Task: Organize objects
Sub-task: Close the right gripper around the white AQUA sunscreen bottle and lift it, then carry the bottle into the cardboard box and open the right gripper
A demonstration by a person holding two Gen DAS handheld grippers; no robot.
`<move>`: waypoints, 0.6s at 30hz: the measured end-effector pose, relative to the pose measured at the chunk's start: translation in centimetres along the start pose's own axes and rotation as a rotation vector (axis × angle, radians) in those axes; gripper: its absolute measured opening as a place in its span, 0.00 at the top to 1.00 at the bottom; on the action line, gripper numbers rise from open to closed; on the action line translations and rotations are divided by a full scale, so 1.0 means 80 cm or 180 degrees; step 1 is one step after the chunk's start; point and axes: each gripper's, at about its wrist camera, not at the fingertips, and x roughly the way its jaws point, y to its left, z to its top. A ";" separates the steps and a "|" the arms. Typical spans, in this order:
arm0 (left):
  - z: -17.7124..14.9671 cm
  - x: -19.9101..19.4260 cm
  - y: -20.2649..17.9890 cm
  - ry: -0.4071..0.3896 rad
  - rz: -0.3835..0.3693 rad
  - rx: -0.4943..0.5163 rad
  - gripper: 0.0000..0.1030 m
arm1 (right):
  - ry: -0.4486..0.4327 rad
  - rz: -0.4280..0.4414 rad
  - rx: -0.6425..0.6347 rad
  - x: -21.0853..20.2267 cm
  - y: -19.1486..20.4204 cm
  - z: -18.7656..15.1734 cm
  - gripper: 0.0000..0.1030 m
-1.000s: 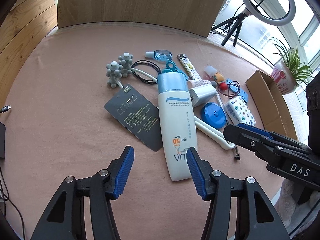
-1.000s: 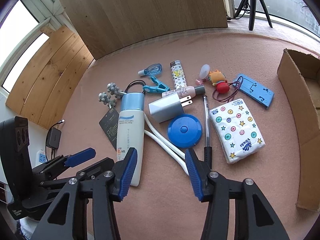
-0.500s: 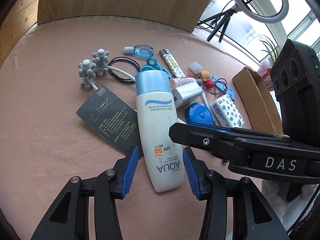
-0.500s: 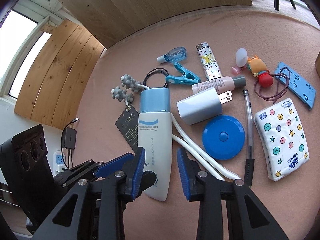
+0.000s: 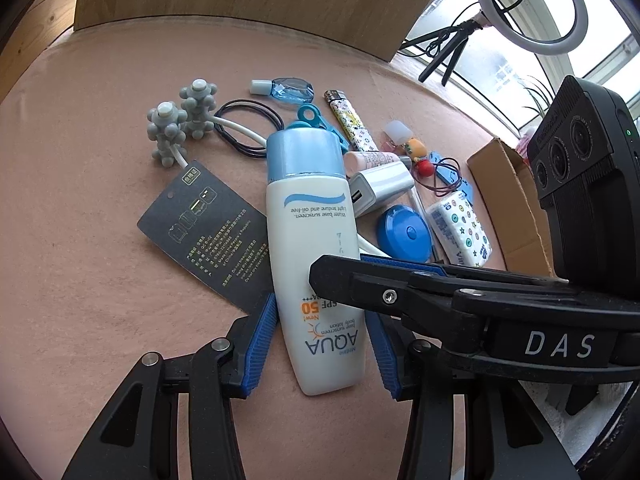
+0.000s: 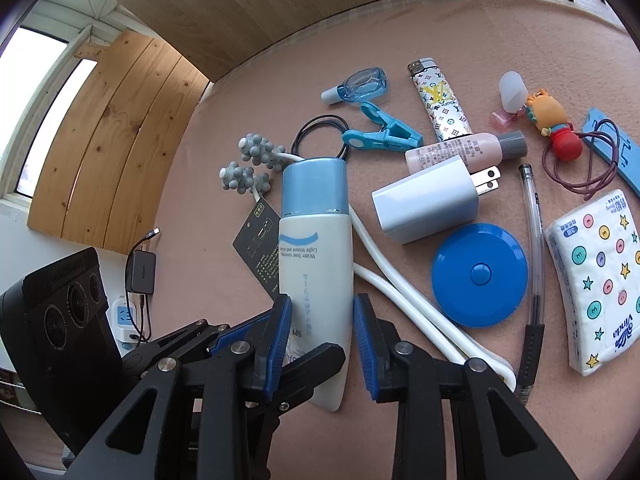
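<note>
The sunscreen bottle [image 5: 310, 240] lies flat on the pink counter [image 5: 80, 240], and both sets of fingers have come to it at once. Its long axis runs straight away from the left gripper [image 5: 320, 344], blue cap at the far end, flat tail end nearest, so the bottle points out between those 2 fingers like a continuation of them. The tail end sits between the blue pads, 1 pad just beside each long edge; I can't see either pad pressing on the plastic, so I read these fingers as spread around it, though they have just been narrowing.

The right gripper [image 6: 322, 344] comes over the same bottle [image 6: 316, 248] a little further up the body, and its long axis also runs out ahead between those fingers. Its jaws have been narrowing too, and the pads stand at the 2 edges. Whether they already pinch I cannot tell; the left gripper's finger crosses under them and hides the contact.

Both hands are tipped steeply down toward the counter, the right one reaching across above the left fingers. The left looks better placed at the tail; I'd judge the closing squeeze across the bottle's narrow width is the move in hand. The cardboard box [image 5: 508, 200] waits well off beyond the right-hand fingers.
</note>
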 end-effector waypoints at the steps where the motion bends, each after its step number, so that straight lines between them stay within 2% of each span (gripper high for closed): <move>1: 0.000 0.000 0.000 -0.0006 -0.0006 0.0002 0.52 | 0.0020 0.0017 0.0012 0.002 -0.001 0.000 0.69; 11: 0.000 -0.003 -0.001 -0.0070 -0.0033 -0.0076 0.52 | -0.0006 0.0073 0.0004 0.002 -0.002 -0.003 0.69; 18: 0.001 -0.021 -0.021 -0.0181 -0.0048 -0.0055 0.52 | -0.0115 0.0135 -0.0043 -0.024 -0.001 -0.009 0.69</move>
